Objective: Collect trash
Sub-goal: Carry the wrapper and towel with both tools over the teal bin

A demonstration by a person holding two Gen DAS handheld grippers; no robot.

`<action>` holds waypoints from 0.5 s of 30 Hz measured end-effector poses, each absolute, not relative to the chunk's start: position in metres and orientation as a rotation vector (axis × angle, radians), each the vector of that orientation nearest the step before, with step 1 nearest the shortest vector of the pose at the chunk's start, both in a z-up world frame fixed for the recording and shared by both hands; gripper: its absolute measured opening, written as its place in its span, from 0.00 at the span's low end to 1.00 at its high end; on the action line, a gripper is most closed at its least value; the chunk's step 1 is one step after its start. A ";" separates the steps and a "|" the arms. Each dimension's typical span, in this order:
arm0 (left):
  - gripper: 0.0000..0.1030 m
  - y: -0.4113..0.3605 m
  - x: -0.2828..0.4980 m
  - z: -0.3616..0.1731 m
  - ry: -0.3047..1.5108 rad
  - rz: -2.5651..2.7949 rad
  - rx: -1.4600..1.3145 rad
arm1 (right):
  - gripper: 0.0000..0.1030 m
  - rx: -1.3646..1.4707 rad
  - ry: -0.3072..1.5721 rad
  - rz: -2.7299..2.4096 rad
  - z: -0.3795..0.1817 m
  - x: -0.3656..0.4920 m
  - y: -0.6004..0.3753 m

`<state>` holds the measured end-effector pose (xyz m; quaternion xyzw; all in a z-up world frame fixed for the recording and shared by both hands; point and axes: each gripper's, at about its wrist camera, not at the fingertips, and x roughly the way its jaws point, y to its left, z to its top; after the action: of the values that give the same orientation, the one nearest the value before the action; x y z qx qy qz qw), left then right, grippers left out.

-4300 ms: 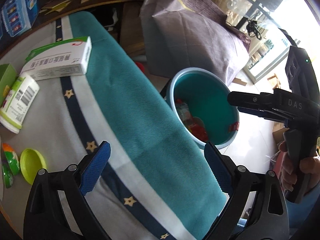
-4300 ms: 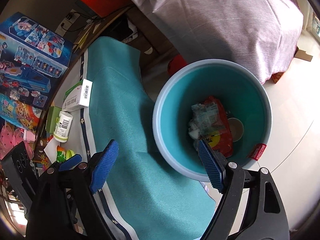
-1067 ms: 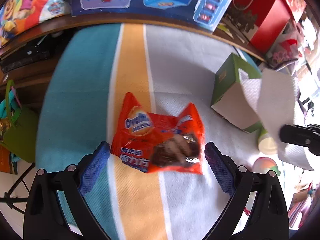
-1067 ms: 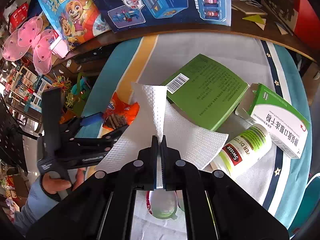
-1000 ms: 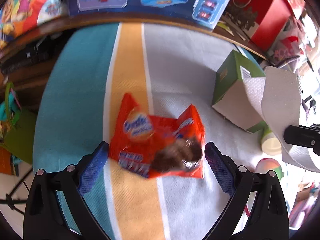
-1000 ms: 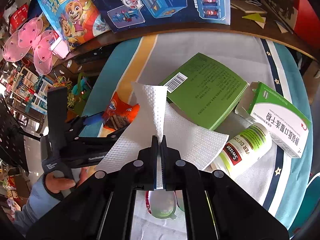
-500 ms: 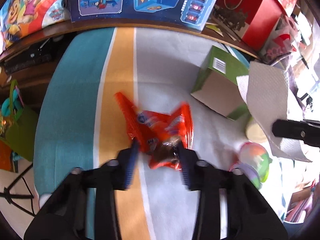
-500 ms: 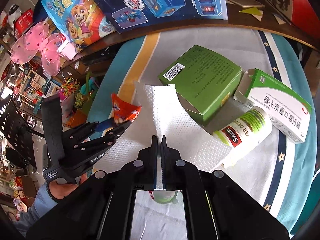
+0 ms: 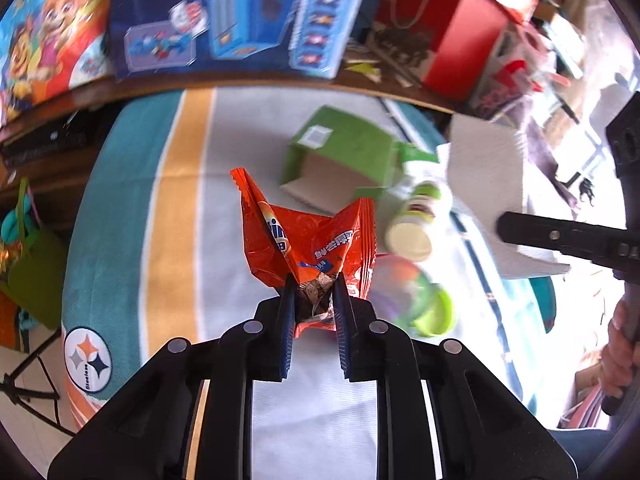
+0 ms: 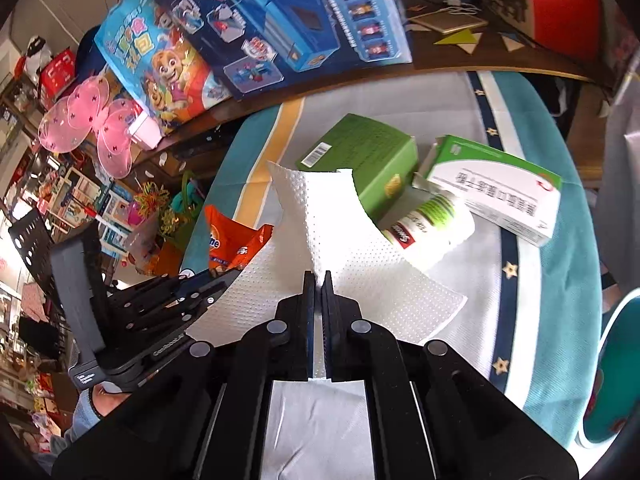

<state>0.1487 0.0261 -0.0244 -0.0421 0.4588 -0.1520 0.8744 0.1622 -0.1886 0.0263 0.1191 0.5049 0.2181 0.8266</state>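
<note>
Two grippers each hold trash: the left gripper [image 9: 313, 286] is clamped on a crumpled orange foil snack wrapper [image 9: 308, 240] above the striped tablecloth [image 9: 176, 208]. The right gripper [image 10: 318, 280] pinches a white embossed paper towel [image 10: 340, 248], with an open green cardboard box [image 10: 368, 156] at its 12 o'clock.

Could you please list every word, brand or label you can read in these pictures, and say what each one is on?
"Swisse": white bottle lying on the table.
"Steelers": round logo on the tablecloth.
Orange snack wrapper, held in the left gripper: logo crumpled, unreadable.
White and green box: Chinese print too small to read.
Green box: barcode, digits too small.
Toy boxes: text blurred.
</note>
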 end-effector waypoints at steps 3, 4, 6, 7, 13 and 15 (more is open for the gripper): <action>0.18 0.007 0.142 -0.014 0.946 -0.350 -0.070 | 0.04 0.277 1.055 0.445 0.030 0.154 -0.208; 0.18 -0.002 0.139 -0.010 0.942 -0.364 -0.062 | 0.04 0.287 1.049 0.436 0.030 0.151 -0.217; 0.18 -0.019 0.136 -0.005 0.937 -0.394 -0.051 | 0.04 0.308 1.037 0.415 0.032 0.146 -0.235; 0.18 -0.029 0.135 -0.003 0.935 -0.411 -0.042 | 0.04 0.318 1.031 0.405 0.032 0.143 -0.243; 0.18 -0.092 0.132 0.002 0.945 -0.509 0.013 | 0.04 0.386 0.993 0.318 0.031 0.124 -0.308; 0.18 -0.115 0.132 0.001 0.958 -0.542 0.034 | 0.04 0.415 0.980 0.282 0.029 0.115 -0.335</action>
<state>0.1318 -0.1147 0.0006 0.0160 0.4552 -0.2577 0.8521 0.1155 -0.3348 0.0288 0.1971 0.4657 0.1339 0.8523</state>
